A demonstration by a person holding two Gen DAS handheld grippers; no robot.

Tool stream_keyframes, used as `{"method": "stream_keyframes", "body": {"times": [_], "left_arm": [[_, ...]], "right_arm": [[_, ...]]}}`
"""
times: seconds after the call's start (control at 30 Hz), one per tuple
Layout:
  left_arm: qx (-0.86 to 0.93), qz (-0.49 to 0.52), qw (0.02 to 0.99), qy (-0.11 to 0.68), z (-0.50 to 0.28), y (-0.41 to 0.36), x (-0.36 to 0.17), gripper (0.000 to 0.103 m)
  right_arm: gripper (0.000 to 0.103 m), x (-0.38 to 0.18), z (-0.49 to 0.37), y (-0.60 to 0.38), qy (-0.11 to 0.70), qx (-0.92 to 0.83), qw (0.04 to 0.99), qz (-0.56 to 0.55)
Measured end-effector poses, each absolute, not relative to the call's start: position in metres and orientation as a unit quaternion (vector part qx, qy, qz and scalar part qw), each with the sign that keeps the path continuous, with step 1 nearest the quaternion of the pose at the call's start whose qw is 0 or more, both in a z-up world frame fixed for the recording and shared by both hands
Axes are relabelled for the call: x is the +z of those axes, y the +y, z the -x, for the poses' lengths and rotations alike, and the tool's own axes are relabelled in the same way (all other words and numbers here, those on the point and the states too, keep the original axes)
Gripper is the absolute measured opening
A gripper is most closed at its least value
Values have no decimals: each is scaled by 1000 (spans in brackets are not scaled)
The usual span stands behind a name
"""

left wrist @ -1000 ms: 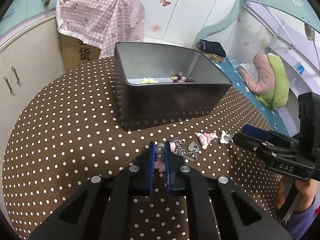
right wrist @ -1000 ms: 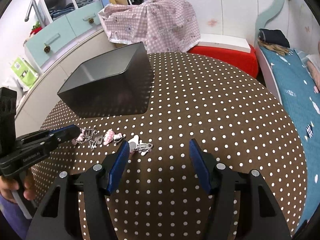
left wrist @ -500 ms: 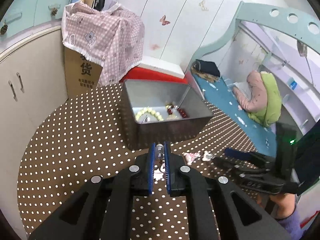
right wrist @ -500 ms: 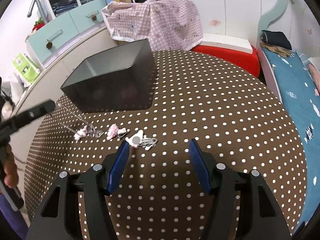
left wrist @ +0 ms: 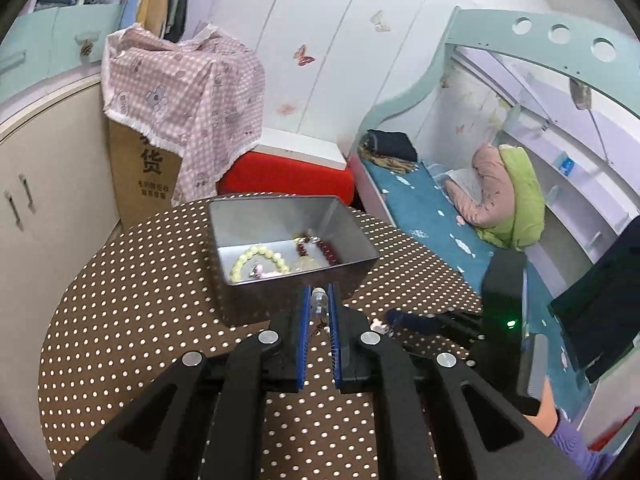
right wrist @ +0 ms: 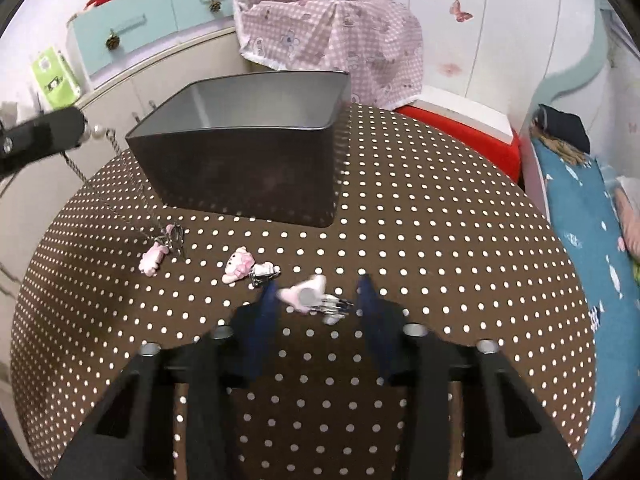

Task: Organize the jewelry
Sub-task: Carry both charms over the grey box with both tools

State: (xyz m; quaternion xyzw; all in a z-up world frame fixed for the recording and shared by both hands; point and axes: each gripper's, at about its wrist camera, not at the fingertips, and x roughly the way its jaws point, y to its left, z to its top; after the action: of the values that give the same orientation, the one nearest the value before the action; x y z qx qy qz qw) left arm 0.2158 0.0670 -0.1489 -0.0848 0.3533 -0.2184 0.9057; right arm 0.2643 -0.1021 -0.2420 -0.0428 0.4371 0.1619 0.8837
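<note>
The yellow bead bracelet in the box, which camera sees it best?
The left wrist view. It looks down into the open metal box, so the yellow bead bracelet shows on the floor of the box. The right wrist view sees only the box's dark outer wall and upper inside; the bracelet is hidden there.

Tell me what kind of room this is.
Most likely a child's bedroom: a bunk bed with blue bedding, butterfly stickers on the wall, and a round polka-dot table.
</note>
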Motion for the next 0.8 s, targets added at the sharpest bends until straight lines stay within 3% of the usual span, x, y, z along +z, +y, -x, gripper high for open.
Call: {"method": "stream_keyframes", "body": {"times": [0.03, 0.33, 0.8], "left_arm": [[-219, 84, 907, 351, -215, 65, -146, 7], [-233, 76, 911, 331, -208, 58, -125, 7], [-243, 67, 920, 300, -211, 55, -81, 7]], "right_arm": [[25, -242, -264, -102, 438, 165, 883, 42], [24, -232, -255, -117, 434, 172, 884, 16], [24, -141, -271, -136, 367, 213, 903, -64]]}}
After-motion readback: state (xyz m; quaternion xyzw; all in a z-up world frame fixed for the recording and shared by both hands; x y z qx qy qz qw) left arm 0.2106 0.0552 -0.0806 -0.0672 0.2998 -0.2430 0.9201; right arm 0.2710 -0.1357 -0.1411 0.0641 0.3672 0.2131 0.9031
